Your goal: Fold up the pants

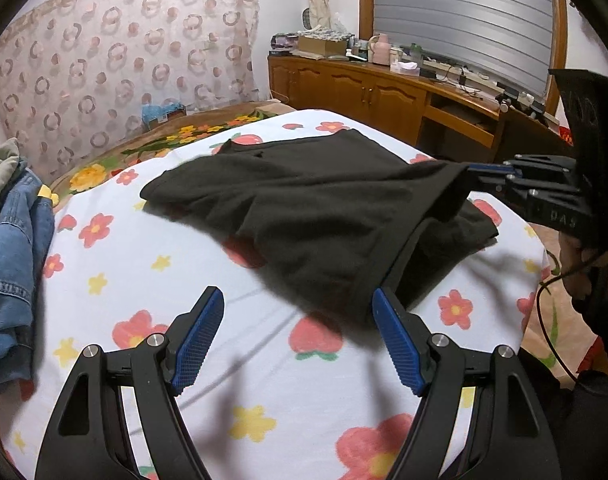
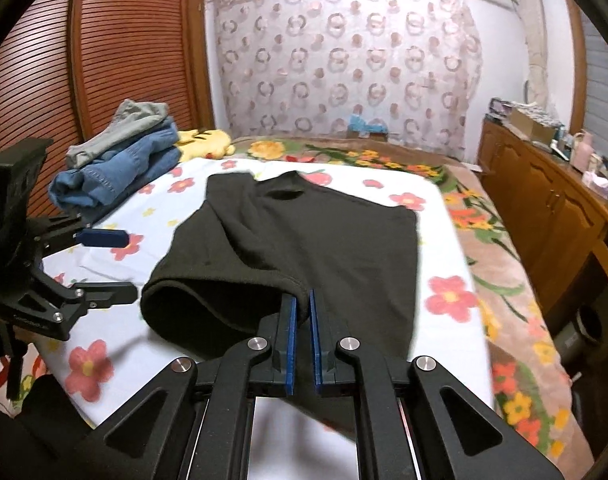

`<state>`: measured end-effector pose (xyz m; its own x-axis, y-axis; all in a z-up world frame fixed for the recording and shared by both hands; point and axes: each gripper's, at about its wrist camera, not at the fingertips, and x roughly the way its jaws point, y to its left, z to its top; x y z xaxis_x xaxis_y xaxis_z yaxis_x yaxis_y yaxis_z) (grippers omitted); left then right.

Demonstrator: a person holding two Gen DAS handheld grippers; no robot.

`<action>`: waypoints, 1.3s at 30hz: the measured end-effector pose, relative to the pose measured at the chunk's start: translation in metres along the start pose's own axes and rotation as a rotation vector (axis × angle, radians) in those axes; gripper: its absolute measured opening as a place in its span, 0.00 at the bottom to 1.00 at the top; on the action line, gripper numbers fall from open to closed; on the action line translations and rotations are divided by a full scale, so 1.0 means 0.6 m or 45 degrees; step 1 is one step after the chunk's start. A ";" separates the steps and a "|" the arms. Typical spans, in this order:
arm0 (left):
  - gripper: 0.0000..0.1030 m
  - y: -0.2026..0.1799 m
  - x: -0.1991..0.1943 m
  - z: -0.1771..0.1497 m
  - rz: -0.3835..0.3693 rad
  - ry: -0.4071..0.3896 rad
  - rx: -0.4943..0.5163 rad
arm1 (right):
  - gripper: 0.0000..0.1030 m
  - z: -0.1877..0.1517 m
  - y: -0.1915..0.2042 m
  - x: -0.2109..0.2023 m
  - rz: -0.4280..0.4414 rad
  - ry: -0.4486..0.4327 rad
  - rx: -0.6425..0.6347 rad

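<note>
Black pants (image 2: 304, 248) are spread across the flowered sheet (image 2: 444, 240) on the bed, waist end toward the far side and a leg end toward me. My right gripper (image 2: 301, 308) has its blue fingers (image 2: 291, 344) pinched narrow on the near hem of the pants, the cloth caught between the pads and lifted a little off the sheet, so the leg opening gapes just left of the grip. From the left wrist view I see that same pinch at the right edge: right gripper (image 1: 474, 172) clamped on a corner of the pants (image 1: 304, 216), the fabric pulled taut toward it.

My left gripper (image 1: 297, 312) hangs with its fingers (image 1: 199, 340) spread wide and nothing between them, over bare sheet (image 1: 123, 264) at the near edge of the pants; its right pad sits just beside the dark hem, though I can't tell whether it touches. In the right wrist view it shows at the left, left gripper (image 2: 129, 266), beside the pants.

A pile of folded denim and grey clothes (image 2: 119, 168) sits at the far left of the bed, and a wooden cabinet (image 2: 544, 200) runs along the right.
</note>
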<state>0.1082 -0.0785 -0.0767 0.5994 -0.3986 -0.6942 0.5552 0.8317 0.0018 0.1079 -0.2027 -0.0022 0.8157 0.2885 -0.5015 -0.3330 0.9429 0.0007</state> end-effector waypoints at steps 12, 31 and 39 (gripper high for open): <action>0.75 -0.039 0.014 0.005 -0.037 0.005 0.000 | 0.06 -0.041 0.007 0.004 -0.110 0.072 0.060; 0.34 -0.081 0.058 0.002 -0.092 0.097 0.051 | 0.08 -0.053 -0.012 0.003 -0.104 0.105 0.126; 0.12 -0.078 0.019 0.005 -0.096 0.020 0.030 | 0.08 -0.061 -0.025 -0.010 -0.098 0.105 0.146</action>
<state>0.0908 -0.1231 -0.0824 0.5460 -0.4536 -0.7044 0.6119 0.7902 -0.0346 0.0906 -0.2248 -0.0312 0.7936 0.2043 -0.5731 -0.2110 0.9759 0.0557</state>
